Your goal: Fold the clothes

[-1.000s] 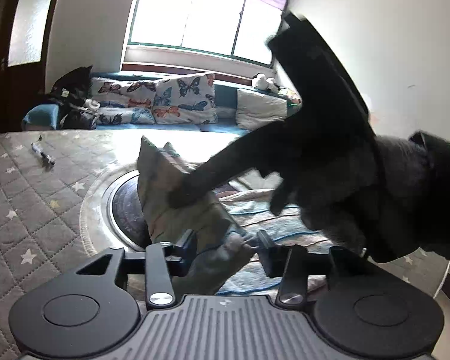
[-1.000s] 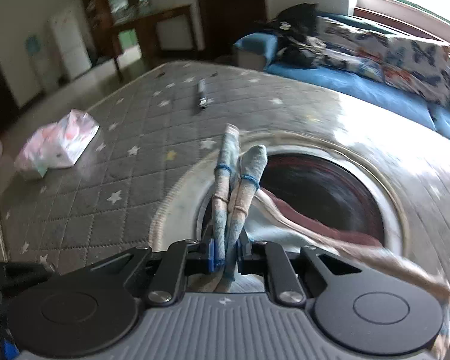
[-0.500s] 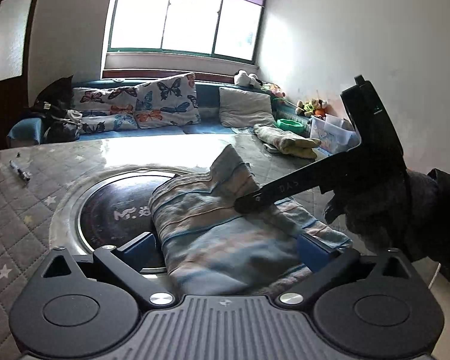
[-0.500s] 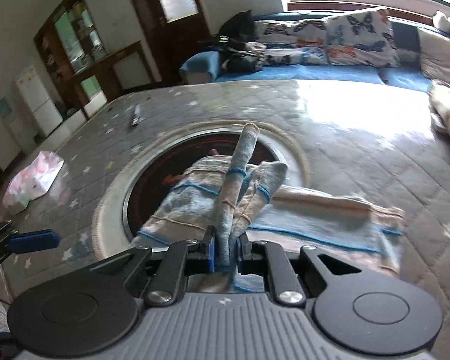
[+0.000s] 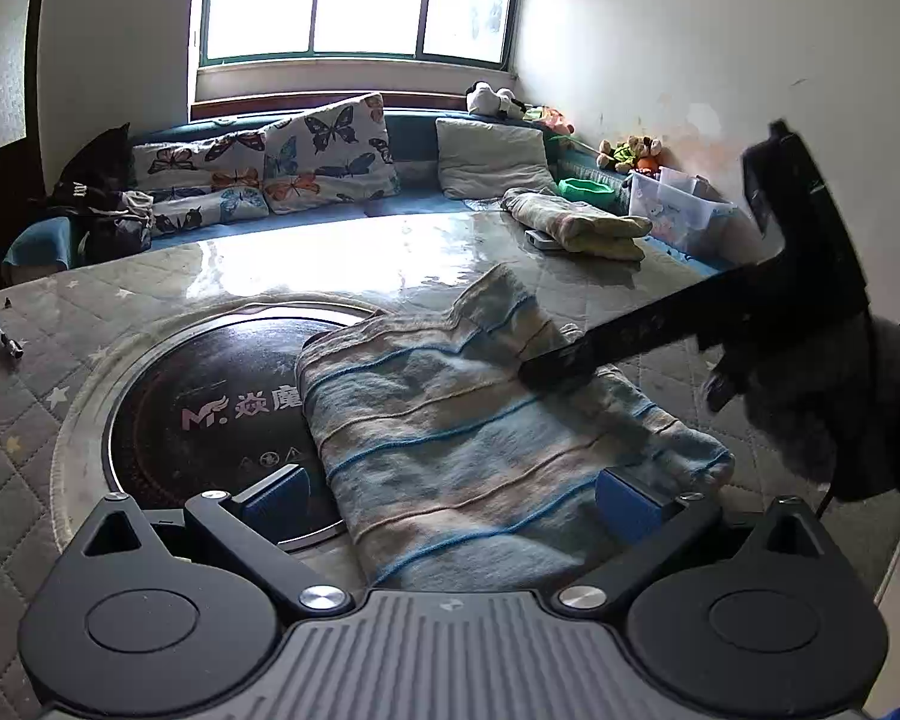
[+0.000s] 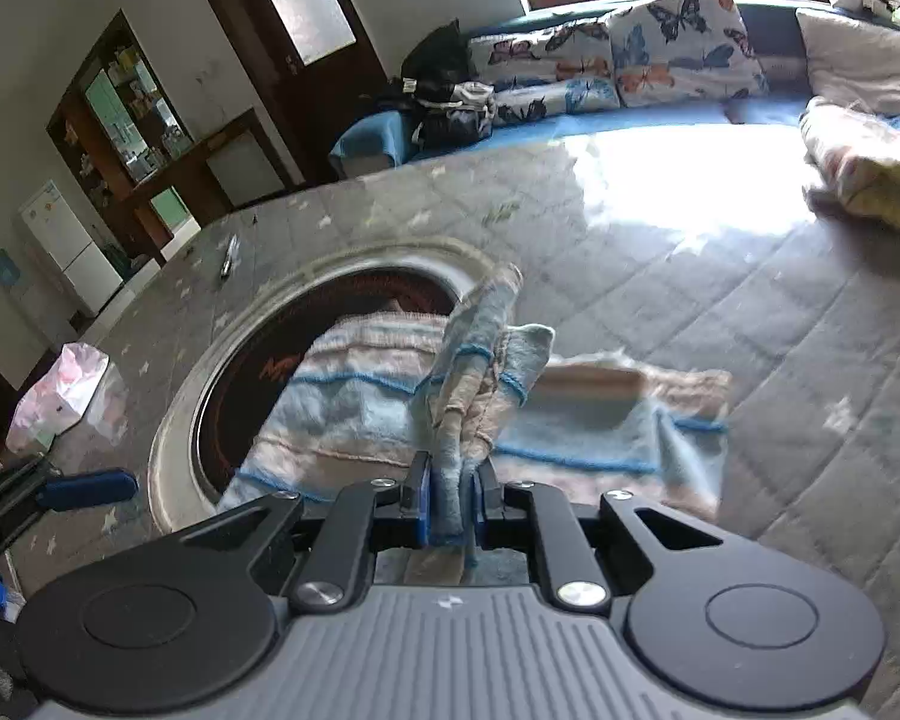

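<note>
From the left wrist, the left claw (image 5: 450, 495) stands with its blue-padded fingers (image 5: 273, 495) wide apart, holding nothing. Between them lies the striped blue-and-beige knitted garment (image 5: 450, 438), spread flat on the grey quilted star-patterned surface (image 5: 24, 408), its left edge overlapping the round black glass cooktop (image 5: 210, 396) set into that surface. The right claw (image 5: 537, 369) reaches in from the right, black and carried by a dark gloved hand (image 5: 810, 396); its tip rests at a raised fold of the garment's far side. Whether it grips there cannot be told from this angle. Farther back, a folded pale yellow-and-pink cloth (image 5: 576, 222) lies near the surface's far right edge, and a small dark pen (image 5: 6, 339) lies at the far left. Butterfly-print cushions (image 5: 324, 150) line the blue bench under the window.

From the right wrist, the right claw (image 6: 450, 495) is clamped on a bunched fold of the striped garment (image 6: 354, 396), which rises upright between the closed blue pads (image 6: 421, 501). The rest of the garment lies flat beyond, partly over the cooktop (image 6: 252, 372) and partly on the quilted surface (image 6: 780, 330). One blue-padded finger of the left claw (image 6: 84, 489) shows at the left edge, apart from the fabric. A pink-and-white plastic bag (image 6: 60, 396) sits at the surface's left side.
</note>
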The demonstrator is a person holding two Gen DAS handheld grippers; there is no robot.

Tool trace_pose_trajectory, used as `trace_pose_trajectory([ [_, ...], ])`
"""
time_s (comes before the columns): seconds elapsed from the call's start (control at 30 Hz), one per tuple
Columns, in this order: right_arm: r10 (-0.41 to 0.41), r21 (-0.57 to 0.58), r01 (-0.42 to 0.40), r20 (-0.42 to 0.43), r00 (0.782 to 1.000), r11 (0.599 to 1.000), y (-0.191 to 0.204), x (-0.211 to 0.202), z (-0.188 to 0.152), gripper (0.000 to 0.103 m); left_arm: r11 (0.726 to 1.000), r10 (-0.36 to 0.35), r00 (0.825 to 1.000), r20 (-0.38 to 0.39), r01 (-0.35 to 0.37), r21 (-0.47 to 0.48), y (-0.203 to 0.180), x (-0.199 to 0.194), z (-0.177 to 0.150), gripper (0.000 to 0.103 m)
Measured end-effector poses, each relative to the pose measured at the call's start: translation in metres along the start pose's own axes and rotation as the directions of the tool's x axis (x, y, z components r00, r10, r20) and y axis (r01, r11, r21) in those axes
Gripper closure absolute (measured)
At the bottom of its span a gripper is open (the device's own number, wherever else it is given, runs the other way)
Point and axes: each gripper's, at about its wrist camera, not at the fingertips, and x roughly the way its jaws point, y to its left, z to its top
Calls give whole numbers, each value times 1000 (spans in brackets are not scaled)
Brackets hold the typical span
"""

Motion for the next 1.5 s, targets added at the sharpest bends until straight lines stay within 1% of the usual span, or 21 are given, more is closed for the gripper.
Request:
trace_pose_trajectory([
  [0.07,9,0,-9,17,1000,1000,-5,-11,6,92,1000,-3,1000,-8,3,5,2,2,-1,0],
  [0.13,-7,0,7,39,999,1000,-10,-19,10,92,1000,0,1000,-21,0,4,3,6,-3,0],
  [0.2,-22,30,20,47,999,999,-22,-21,10,93,1000,4,999,-35,-4,0,4,11,-4,0],
  [0.37,-45,104,41,31,999,994,-42,-15,-5,94,1000,1,998,-65,-1,5,3,21,-4,0],
  [0.53,-13,152,4,59,998,988,-51,-24,-11,95,1000,4,997,-76,-3,4,5,25,-3,0],
  [0.6,-34,148,23,70,997,989,-50,-26,-11,96,1000,7,997,-80,-7,0,6,27,-3,0],
  [0.77,-36,183,9,142,989,983,-50,-47,-16,96,1000,9,997,-80,-8,4,14,25,-5,0],
  [0.87,-57,211,19,176,983,977,-55,-58,-24,96,1000,10,996,-85,-10,3,17,26,-6,0],
  [1.1,-85,242,48,145,986,969,-61,-52,-27,96,1000,-10,995,-96,11,15,15,27,-7,0],
  [1.2,-88,234,47,168,982,971,-57,-51,-21,96,1000,-5,996,-91,7,20,12,28,-7,0],
  [1.3,-125,259,79,165,978,963,-62,-47,-25,96,1000,5,997,-81,-2,26,9,28,-5,0],
  [1.37,-142,285,95,151,978,954,-68,-43,-32,94,999,15,997,-74,-12,34,8,29,-2,0],
  [1.47,-164,321,114,133,977,940,-76,-40,-41,83,999,33,997,-69,-30,41,10,31,1,0],
  [1.5,-157,326,106,136,978,939,-77,-44,-43,83,999,33,997,-69,-30,41,10,31,2,0],
])
